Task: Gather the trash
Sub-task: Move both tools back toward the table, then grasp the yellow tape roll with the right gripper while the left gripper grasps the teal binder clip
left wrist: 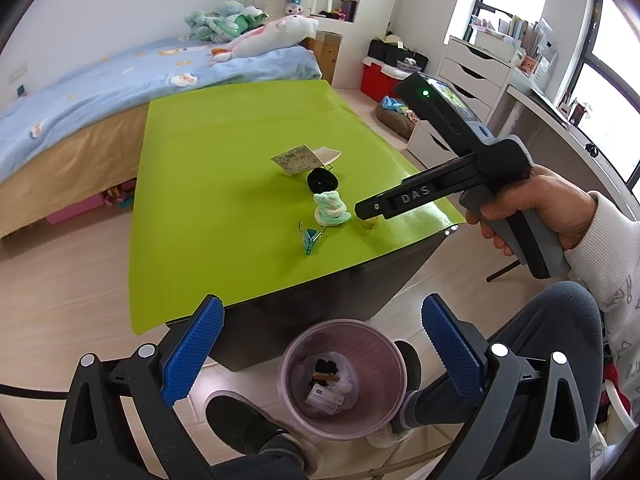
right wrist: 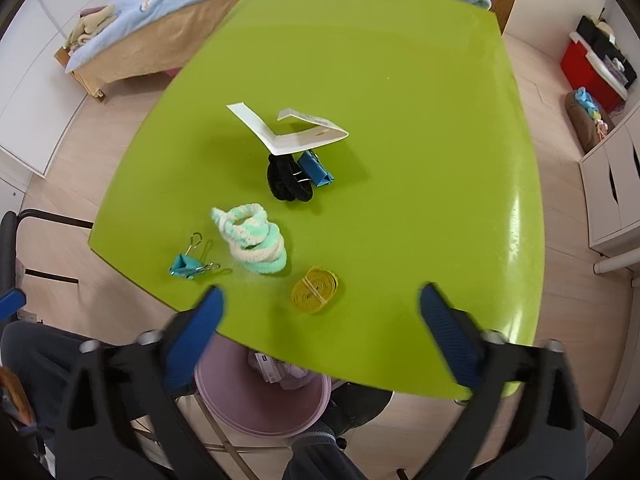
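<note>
A pink trash bin (left wrist: pixel 344 376) stands on the floor at the table's near edge, with paper and scraps inside; its rim also shows in the right wrist view (right wrist: pixel 264 408). My left gripper (left wrist: pixel 320 348) is open and empty, above the bin. My right gripper (right wrist: pixel 320 320) is open and empty, over the near edge of the green table (right wrist: pixel 400 120). A folded white paper card (right wrist: pixel 288 130) lies mid-table; it also shows in the left wrist view (left wrist: pixel 298 159). The right gripper's body (left wrist: pixel 440 176) shows at the table's right edge.
On the table lie a black hair tie (right wrist: pixel 288 182), a blue binder clip (right wrist: pixel 316 168), a mint and white hair tie (right wrist: pixel 256 244), a second blue clip (right wrist: pixel 192 264) and a yellow coiled band (right wrist: pixel 315 290). A bed (left wrist: pixel 100 92) stands behind. My legs flank the bin.
</note>
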